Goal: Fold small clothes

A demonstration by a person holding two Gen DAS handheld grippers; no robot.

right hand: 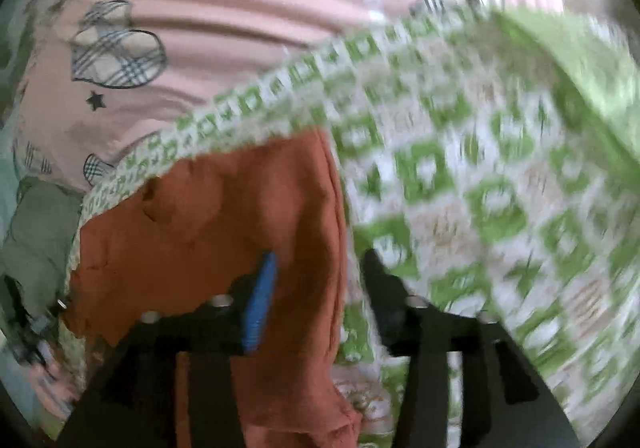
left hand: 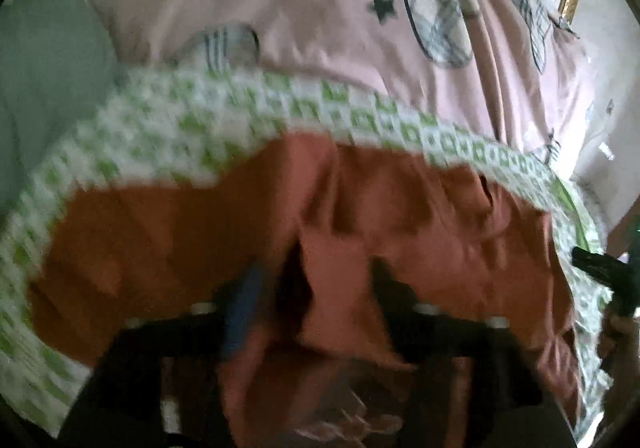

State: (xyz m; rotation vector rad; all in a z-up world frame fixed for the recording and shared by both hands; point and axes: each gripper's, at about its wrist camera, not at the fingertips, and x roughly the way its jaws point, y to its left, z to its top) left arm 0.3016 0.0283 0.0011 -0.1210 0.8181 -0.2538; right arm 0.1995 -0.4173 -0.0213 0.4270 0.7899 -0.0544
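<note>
Shorts (left hand: 360,224) rust, flat on green mat (left hand: 168,128), 12 o'clock of both claws. Left claw (left hand: 316,288) open, cloth between, unpinched. Right claw (right hand: 320,276) open. Fold unfinished, looks early.

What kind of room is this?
Probably a bedroom: the rust-orange garment lies on a green-and-white patterned cloth spread over a pink sheet printed with plaid shapes and stars, like bedding.
</note>
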